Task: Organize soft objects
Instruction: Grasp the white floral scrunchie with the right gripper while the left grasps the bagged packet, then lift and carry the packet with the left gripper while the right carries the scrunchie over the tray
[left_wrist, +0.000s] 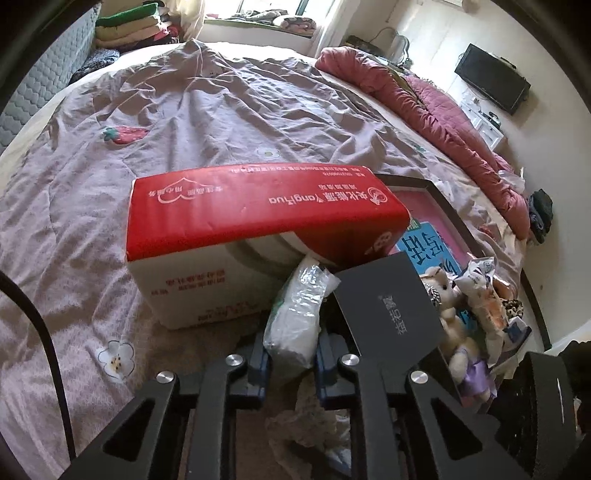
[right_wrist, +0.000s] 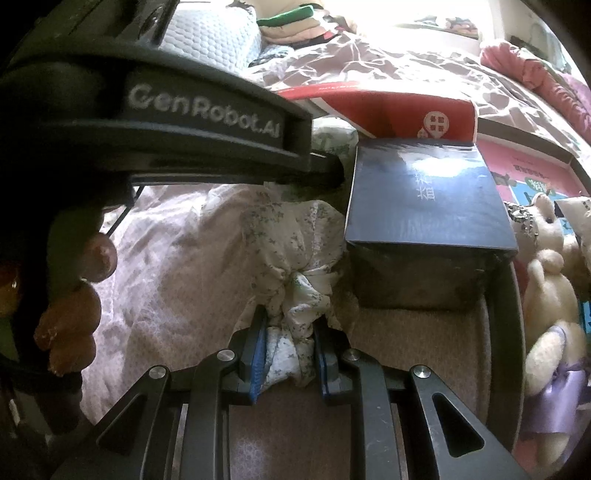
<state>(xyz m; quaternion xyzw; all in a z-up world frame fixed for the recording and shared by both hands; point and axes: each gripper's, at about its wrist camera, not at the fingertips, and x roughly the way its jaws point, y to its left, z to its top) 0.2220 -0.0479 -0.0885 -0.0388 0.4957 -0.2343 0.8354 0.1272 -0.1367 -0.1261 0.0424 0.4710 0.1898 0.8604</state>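
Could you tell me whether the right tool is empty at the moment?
No, the right tool is closed on a bunched floral cloth pinched between its blue pads.

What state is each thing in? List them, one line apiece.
Left gripper: shut on the floral cloth.
Right gripper: shut on the same floral cloth, bunched between its fingers.
Red and white box: closed, lying on the bed.
Dark box: closed, tilted, leaning against the red box.
Teddy bears: lying in a heap beside the dark box.
Bedspread: spread out, wrinkled.
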